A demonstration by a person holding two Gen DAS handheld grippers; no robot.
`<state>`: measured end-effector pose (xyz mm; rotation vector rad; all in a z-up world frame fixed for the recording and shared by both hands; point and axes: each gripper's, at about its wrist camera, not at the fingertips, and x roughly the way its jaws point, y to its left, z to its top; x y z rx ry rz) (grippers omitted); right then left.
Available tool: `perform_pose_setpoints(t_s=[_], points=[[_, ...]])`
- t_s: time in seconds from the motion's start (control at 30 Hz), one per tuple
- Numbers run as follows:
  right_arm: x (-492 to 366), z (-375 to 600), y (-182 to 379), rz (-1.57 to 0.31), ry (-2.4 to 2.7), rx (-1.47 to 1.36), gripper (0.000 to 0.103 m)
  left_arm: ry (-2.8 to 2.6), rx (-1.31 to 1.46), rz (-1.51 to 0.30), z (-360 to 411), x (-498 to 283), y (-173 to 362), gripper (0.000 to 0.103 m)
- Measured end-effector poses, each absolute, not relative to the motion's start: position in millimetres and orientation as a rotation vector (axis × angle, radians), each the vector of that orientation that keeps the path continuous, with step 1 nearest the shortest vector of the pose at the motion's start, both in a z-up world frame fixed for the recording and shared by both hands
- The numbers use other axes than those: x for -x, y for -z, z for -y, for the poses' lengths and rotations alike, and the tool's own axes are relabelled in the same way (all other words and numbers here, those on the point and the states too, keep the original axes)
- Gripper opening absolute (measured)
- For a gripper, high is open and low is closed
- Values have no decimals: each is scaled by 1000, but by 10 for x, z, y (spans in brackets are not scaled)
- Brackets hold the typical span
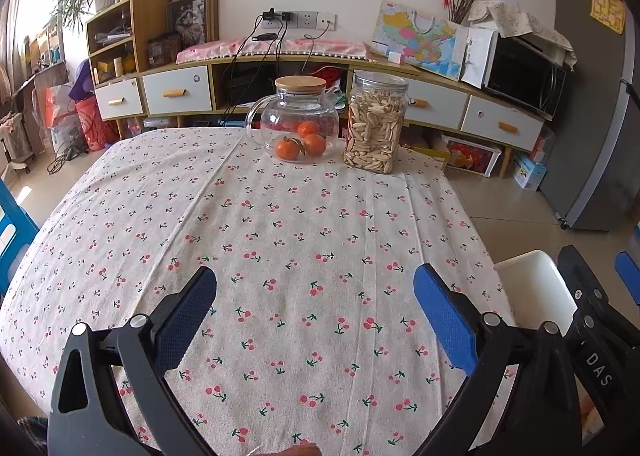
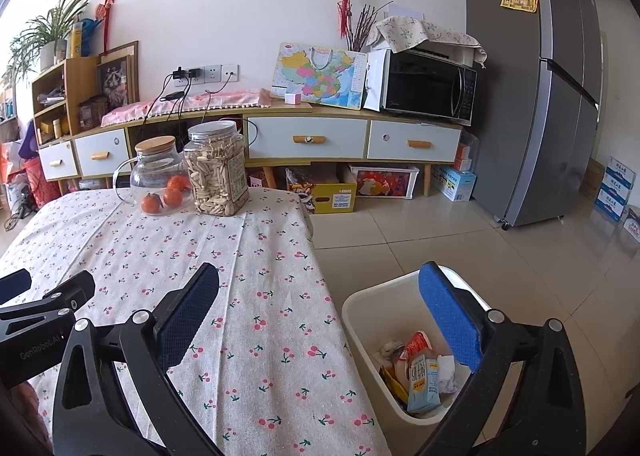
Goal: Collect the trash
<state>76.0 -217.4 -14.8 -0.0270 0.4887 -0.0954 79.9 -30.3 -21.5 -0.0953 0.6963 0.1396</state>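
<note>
While spread wide and empty, the right hand-held gripper [image 2: 318,310] hovers above the trash [image 2: 420,372].

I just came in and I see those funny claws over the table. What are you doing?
A person is tidying up trash with two hand-held grippers. Both the left gripper and the right gripper have their jaws open and hold nothing. The white plastic bin beside the table already has wrappers in it. On the cherry-print tablecloth only the glass jug of oranges and the clear jar of seeds stand.
</note>
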Motion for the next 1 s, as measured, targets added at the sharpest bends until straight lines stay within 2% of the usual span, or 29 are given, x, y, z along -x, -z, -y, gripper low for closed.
perform_pose_setpoints(t_s=[1.0], points=[[-802, 2235, 195, -519, 99, 21, 96, -119, 102, -672, 327, -785, 206, 96]])
